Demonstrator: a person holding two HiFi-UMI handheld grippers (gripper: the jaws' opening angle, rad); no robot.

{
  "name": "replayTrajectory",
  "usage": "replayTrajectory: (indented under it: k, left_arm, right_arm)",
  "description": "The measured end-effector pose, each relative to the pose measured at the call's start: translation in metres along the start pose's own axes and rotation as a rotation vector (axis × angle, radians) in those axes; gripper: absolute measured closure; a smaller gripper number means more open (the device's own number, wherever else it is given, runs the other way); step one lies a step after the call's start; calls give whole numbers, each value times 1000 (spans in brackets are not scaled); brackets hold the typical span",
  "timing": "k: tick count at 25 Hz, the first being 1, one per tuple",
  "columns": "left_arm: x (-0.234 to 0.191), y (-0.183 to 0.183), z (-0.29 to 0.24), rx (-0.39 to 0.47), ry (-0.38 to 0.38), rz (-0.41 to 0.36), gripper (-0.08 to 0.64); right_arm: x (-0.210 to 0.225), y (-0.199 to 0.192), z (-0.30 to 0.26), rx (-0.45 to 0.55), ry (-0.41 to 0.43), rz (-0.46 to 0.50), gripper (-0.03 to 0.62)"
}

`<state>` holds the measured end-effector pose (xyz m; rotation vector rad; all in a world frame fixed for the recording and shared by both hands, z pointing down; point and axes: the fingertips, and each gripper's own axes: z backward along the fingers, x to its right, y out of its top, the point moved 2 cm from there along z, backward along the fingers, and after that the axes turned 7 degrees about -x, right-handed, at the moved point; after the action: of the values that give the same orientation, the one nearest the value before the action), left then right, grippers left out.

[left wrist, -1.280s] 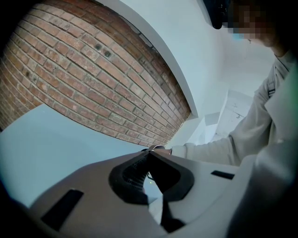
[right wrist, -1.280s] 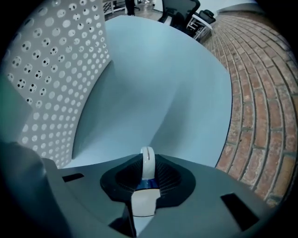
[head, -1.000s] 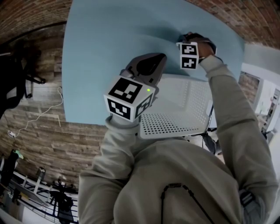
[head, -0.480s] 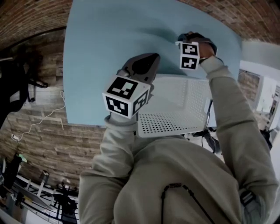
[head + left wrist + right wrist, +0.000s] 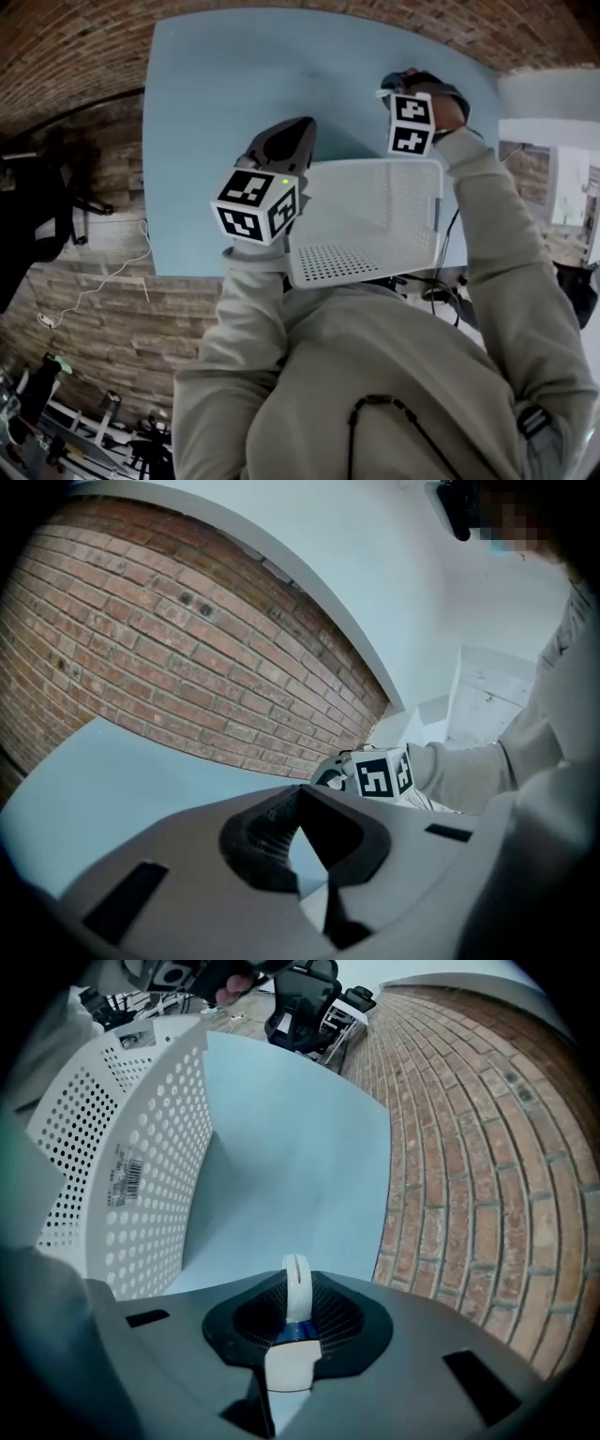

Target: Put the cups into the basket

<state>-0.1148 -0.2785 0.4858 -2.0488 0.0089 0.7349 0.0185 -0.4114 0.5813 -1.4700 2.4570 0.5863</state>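
Left gripper (image 5: 298, 806) just left of basket (image 5: 424, 217), forearm bent, pointing near level over blue table (image 5: 220, 103), jaws together – empty, right gripper (image 5: 295, 1290) past basket's far right corner, tipped steeply down, pinching white cup (image 5: 289, 1369) – beside basket's outer wall.

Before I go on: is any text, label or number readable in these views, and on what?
Nothing can be read.
Sticker on the basket wall: a barcode, any print too small to read.
Marker cubes: black-and-white square patterns, no letters or digits.
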Motion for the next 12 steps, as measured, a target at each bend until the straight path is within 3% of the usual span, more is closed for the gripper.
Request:
replayTrajectory:
  k: [12]
  left_arm:
    - [32, 11, 23, -13, -53, -70, 565]
  right_arm:
    - [-12, -27, 116, -41, -94, -25, 520]
